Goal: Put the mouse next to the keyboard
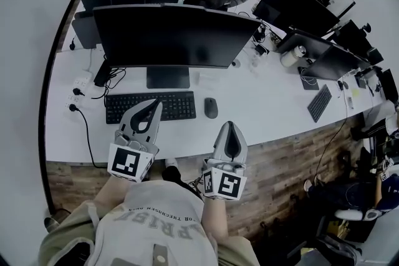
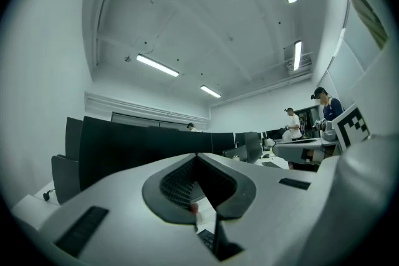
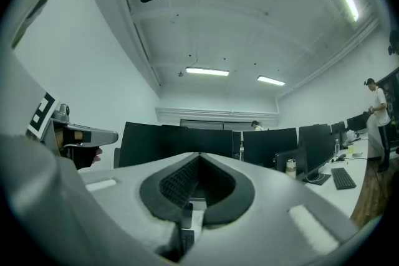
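- On the long white tabletop (image 1: 262,103), in front of the nearest wide black monitor (image 1: 174,34): one flat black keyboard (image 1: 181,106).
- Just right of that keyboard, not touching it: one small black oval mouse (image 1: 211,108), lying on the tabletop.
- Farther right along the tabletop: a second black keyboard (image 1: 320,103).
- Grey left tongs (image 1: 154,106): one, jaws pressed together, nothing held; the tip overlaps the first keyboard in the head view.
- Grey right tongs (image 1: 230,128): one, jaws pressed together, nothing held; near the mouse, apart from it.

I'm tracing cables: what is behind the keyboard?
Behind the keyboard stands the monitor's base, with black cables at its left. The screen hides the desk further back, so anything there is covered.
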